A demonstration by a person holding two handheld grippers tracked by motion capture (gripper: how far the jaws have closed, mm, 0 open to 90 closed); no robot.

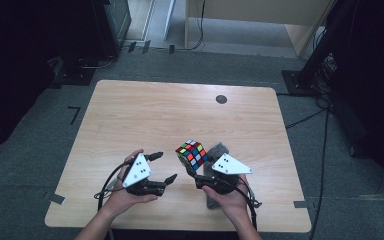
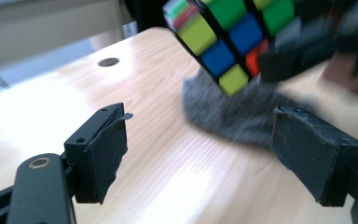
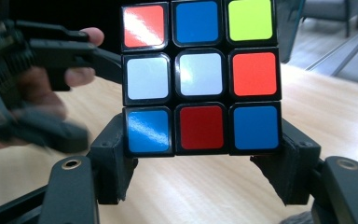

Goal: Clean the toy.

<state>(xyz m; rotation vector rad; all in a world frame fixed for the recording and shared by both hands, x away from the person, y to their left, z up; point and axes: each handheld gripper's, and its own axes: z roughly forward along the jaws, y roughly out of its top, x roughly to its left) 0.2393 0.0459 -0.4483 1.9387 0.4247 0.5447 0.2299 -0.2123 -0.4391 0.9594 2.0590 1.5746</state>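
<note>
Near the table's front edge, toward its right, my right claw (image 1: 194, 172) grips the cube (image 1: 192, 154) by its bottom layer and holds it clear of the table (image 1: 145, 110), above a grey cloth (image 1: 219, 149). My left claw (image 1: 163, 167) stands released just left of the cube, nothing between its pads. The hold looks shallow to me: only the lowest row sits in the pads, so a twist or a nudge from the left claw could tip the cube out, or turn that layer. The front edge is close, and a dropped cube might roll off. Open room lies ahead, toward the far edge.
</note>
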